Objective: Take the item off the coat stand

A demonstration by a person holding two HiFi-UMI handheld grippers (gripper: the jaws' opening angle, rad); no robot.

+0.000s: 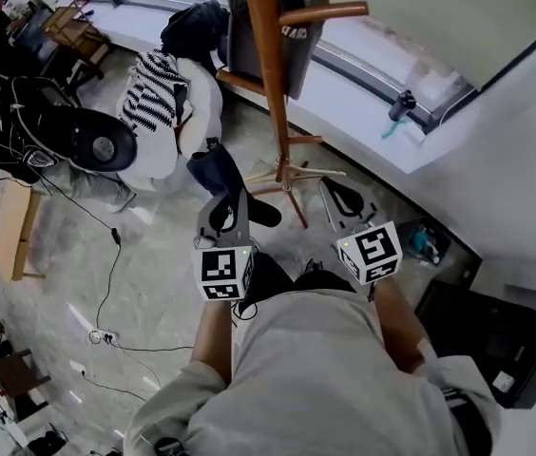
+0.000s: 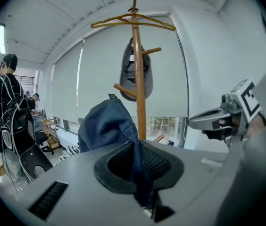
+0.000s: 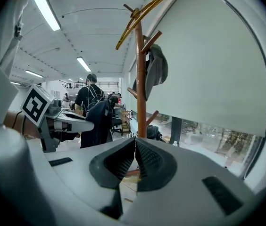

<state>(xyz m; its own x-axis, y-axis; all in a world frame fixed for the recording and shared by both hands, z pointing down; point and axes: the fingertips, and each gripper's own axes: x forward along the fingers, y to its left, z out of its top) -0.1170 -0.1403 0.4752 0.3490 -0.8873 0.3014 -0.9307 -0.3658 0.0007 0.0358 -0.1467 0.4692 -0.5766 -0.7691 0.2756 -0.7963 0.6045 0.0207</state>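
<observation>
The wooden coat stand rises just ahead of me, with a grey cap hanging on one of its pegs. My left gripper is shut on a dark blue cap, held to the left of the pole and off the pegs. In the left gripper view the blue cap droops over the jaws, its cloth pinched between the pads, in front of the stand and the grey cap. My right gripper is shut with nothing in it, right of the stand's feet. A yellow hanger tops the stand.
A person with a black backpack stands at the left. A striped garment on a chair and a black bag lie behind the stand. A cable runs over the floor, a black box sits at the right.
</observation>
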